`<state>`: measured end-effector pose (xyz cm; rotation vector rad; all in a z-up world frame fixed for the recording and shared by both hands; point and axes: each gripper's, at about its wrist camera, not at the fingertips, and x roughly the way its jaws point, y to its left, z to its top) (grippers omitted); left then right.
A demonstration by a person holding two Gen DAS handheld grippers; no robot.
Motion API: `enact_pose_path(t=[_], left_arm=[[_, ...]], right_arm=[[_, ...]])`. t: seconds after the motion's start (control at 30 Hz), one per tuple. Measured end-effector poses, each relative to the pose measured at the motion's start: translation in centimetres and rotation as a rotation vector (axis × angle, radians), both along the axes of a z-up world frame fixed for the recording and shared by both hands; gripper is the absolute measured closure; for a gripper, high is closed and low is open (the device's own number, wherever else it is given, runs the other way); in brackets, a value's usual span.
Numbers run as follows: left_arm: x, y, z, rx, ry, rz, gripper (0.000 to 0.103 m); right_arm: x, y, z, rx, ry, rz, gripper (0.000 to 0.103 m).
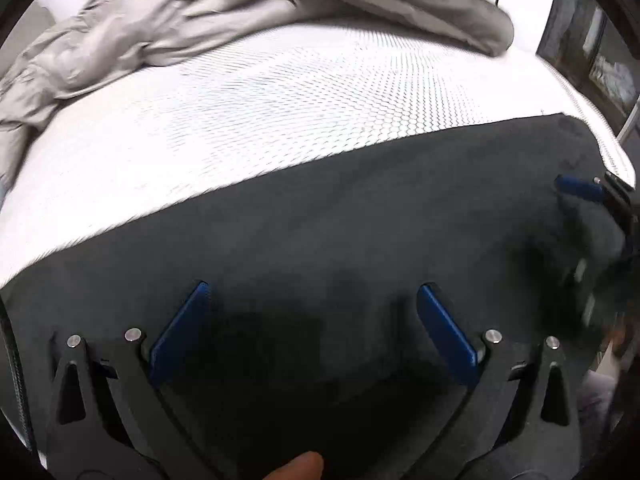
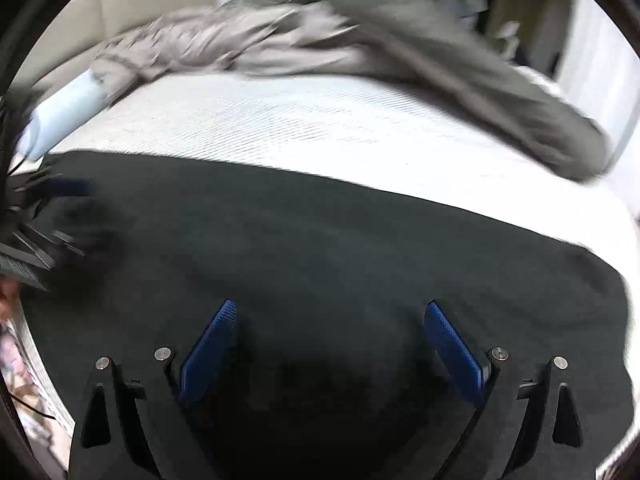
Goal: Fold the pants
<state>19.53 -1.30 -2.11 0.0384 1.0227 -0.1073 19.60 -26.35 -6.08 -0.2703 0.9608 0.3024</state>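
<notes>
While I hold one tool in each hand above the near edge of a bed, both sets of my jaws stand spread wide and pinch nothing. The left gripper shows two blue pads angled apart over dark cloth; the right gripper looks the same, blue ribbed pads open with nothing between them.

The task's thing, a pair of dark charcoal soft-fabric pants, lies flat on the white honeycomb-textured mattress, directly under and just ahead of both tools. Its long axis runs side to side across my view, parallel to the near edge of the bed. The far edge of the cloth forms a fairly straight line against the white.

In the left wrist view the right tool appears at the far right, near that end of the cloth. In the right wrist view the left tool appears blurred at the far left edge. So each hand sits close to its own end, neither clearly nearer to the middle.

A rumpled grey duvet is heaped across the far side of the bed, well apart from the pants.

I judge the next move calls for each tool to close on the cloth below it, then carry it across. Which end is the waistband, I cannot tell.
</notes>
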Motion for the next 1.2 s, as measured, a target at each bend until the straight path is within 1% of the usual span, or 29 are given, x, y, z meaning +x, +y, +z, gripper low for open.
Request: enact_pose_path(t=[0.03, 0.07, 0.1, 0.17, 0.23, 0.27, 0.33, 0.37, 0.4, 0.43, 0.47, 0.5, 0.53, 0.57, 0.6, 0.63, 0.67, 0.7, 0.73, 0.77, 0.8, 0.83, 0.87, 0.93, 0.97, 1.03, 1.1, 1.13, 1.2], left_arm=[[1.3, -0.3, -0.8, 0.014, 0.032, 0.006, 0.001], [2.5, -0.3, -1.8, 0.030, 0.073, 0.011, 0.000], [2.9, 0.3, -2.1, 0.012, 0.082, 0.021, 0.000], [2.8, 1.6, -1.7, -0.045, 0.068, 0.002, 0.001], [1.6, 3.4, -1.4, 0.071, 0.039, 0.051, 0.000], [1.0, 4.9, -1.4, 0.104, 0.027, 0.085, 0.000], [0.1, 7.9, -1.5, 0.020, 0.034, 0.126, 0.000], [-0.2, 8.8, -1.4, 0.000, 0.034, 0.153, 0.000], [-0.4, 9.2, -0.9, -0.005, 0.024, 0.184, 0.001], [-0.7, 9.1, -0.3, -0.014, 0.009, 0.195, 0.001], [-0.6, 8.4, 0.5, -0.049, -0.013, 0.183, 0.001], [-0.3, 7.5, 1.2, -0.090, -0.030, 0.157, 0.001], [0.3, 5.6, 2.0, -0.136, -0.051, 0.112, 0.001], [1.3, 3.6, 2.5, -0.152, -0.067, 0.066, 0.001], [2.6, 1.3, 2.6, -0.138, -0.068, 0.028, 0.001], [3.9, -0.4, 2.4, -0.120, -0.052, 0.004, 0.001], [5.6, -2.3, 1.6, -0.096, -0.009, -0.024, 0.002], [7.0, -3.2, 0.9, -0.082, 0.031, -0.036, 0.003], [8.3, -4.1, -0.3, -0.062, 0.073, -0.038, 0.006], [8.7, -4.0, -0.9, -0.054, 0.084, -0.029, 0.006], [8.7, -3.2, -0.7, -0.080, 0.069, -0.033, 0.007], [8.4, -2.6, -0.4, -0.085, 0.058, -0.038, 0.016], [7.7, -1.2, 0.1, -0.067, 0.047, -0.040, 0.022], [6.3, 2.1, 0.6, 0.028, 0.023, -0.005, 0.022], [5.6, 4.3, 0.8, 0.063, 0.009, 0.025, 0.027], [4.6, 9.5, 1.2, 0.092, 0.004, 0.109, 0.029], [3.4, 15.7, 1.5, 0.074, -0.014, 0.206, 0.035], [2.9, 17.9, 1.8, 0.083, -0.017, 0.254, 0.038], [1.5, 22.6, 1.8, 0.082, -0.046, 0.360, 0.038]], right_arm=[[1.1, 0.8, -0.6, -0.004, 0.030, -0.009, 0.007], [2.0, 1.2, -1.4, -0.034, 0.058, -0.023, 0.007], [2.1, 1.3, -2.0, -0.068, 0.073, -0.033, 0.007], [2.7, -0.7, -2.3, -0.062, 0.063, -0.040, 0.007], [2.5, -3.8, -1.7, -0.112, 0.022, -0.109, 0.006], [2.4, -6.7, -1.5, -0.138, 0.000, -0.174, 0.005], [2.6, -11.3, -1.4, -0.135, -0.005, -0.309, 0.004], [2.6, -13.0, -1.1, -0.110, -0.006, -0.361, 0.004], [2.5, -14.0, -0.8, -0.079, -0.006, -0.384, 0.005], [2.3, -14.1, -0.5, -0.072, -0.013, -0.387, 0.006], [2.4, -13.6, -0.2, -0.072, -0.023, -0.375, 0.007], [2.6, -12.7, 0.1, -0.057, -0.039, -0.333, 0.007], [2.6, -11.2, 0.5, -0.036, -0.047, -0.271, 0.007], [2.3, -9.8, 0.8, -0.023, -0.052, -0.212, 0.007], [2.5, -8.3, 0.9, -0.018, -0.060, -0.154, 0.007], [2.9, -7.5, 0.7, -0.020, -0.061, -0.131, 0.007], [2.1, -5.7, 0.0, -0.020, -0.044, -0.125, 0.006], [3.1, -4.9, -0.8, -0.008, -0.001, -0.131, 0.006], [3.7, -4.6, -1.6, -0.016, 0.035, -0.138, 0.009], [4.2, -4.8, -2.7, -0.074, 0.054, -0.141, 0.009], [4.6, -5.1, -2.9, -0.089, 0.047, -0.130, 0.009], [4.4, -6.0, -2.7, -0.093, 0.035, -0.126, 0.008], [4.0, -7.6, -2.3, -0.100, 0.025, -0.144, 0.007], [3.5, -10.8, -1.8, -0.145, 0.006, -0.213, 0.007], [3.2, -11.8, -1.6, -0.156, -0.001, -0.237, 0.007], [2.4, -15.2, -1.2, -0.157, -0.005, -0.300, 0.007], [1.8, -17.1, -1.0, -0.166, -0.015, -0.330, 0.007], [1.6, -17.8, -1.0, -0.160, -0.012, -0.335, 0.007], [1.8, -18.1, -0.8, -0.153, -0.011, -0.339, 0.007]])
